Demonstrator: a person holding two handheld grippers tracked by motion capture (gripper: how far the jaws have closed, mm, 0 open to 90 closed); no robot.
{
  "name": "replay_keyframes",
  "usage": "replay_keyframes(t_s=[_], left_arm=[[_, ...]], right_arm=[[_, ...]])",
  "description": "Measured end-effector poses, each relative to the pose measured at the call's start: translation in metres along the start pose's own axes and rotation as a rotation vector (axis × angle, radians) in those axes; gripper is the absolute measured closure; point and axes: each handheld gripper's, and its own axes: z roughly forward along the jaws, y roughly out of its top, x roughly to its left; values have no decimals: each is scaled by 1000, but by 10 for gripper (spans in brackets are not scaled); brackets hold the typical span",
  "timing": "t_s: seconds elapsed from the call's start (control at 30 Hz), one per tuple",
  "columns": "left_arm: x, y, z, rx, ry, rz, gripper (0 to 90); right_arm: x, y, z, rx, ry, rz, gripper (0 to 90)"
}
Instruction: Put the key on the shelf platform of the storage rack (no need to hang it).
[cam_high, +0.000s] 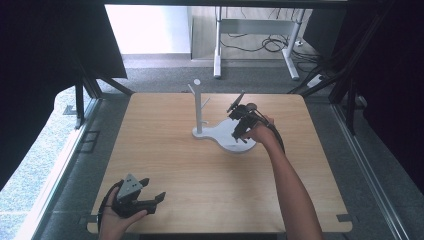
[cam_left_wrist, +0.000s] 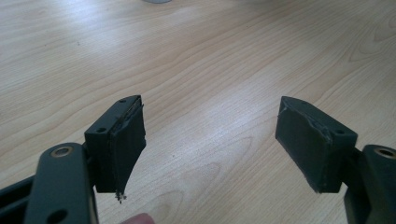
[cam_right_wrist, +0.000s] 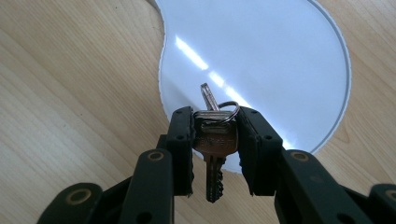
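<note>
A white stand (cam_high: 199, 107) with short pegs rises from a white pear-shaped base (cam_high: 222, 135) at the table's middle back. In the right gripper view, my right gripper (cam_right_wrist: 215, 128) is shut on a bunch of metal keys (cam_right_wrist: 214, 140) on a ring, held just above the white base (cam_right_wrist: 261, 56). Seen from the high view, the right gripper (cam_high: 240, 131) points down over the base's right part. My left gripper (cam_high: 152, 197) lies low near the table's front left corner. Its jaws stand wide apart with only bare wood between the pads (cam_left_wrist: 126, 140).
The light wooden table (cam_high: 175, 165) has bare room between the two hands. Beyond its far edge stand a white desk frame (cam_high: 255, 45) and floor cables. Black curtains hang at both sides.
</note>
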Motion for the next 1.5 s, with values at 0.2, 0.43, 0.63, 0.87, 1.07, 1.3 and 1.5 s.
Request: replay_keyframes(t_s=[0.2, 0.43, 0.63, 0.87, 1.07, 1.3, 1.5], left_arm=[[0, 0, -1, -3, 0, -3, 244], [1, 0, -1, -2, 0, 0, 244], [-1, 0, 0, -1, -1, 1, 244], [0, 0, 0, 0, -1, 1, 244], [-1, 0, 1, 3, -2, 2, 244], [-1, 0, 1, 3, -2, 2, 244], [-1, 0, 1, 5, -5, 3, 243]], right_arm=[[-3, 4, 5, 0, -1, 14, 679], [-7, 7, 15, 0, -3, 22, 679], [-10, 7, 28, 0, -5, 44, 679], [-12, 5, 39, 3, -9, 48, 679], [-12, 4, 48, 8, -25, 53, 678], [-10, 5, 53, 12, -37, 51, 678], [-8, 6, 57, 22, -32, 45, 676]])
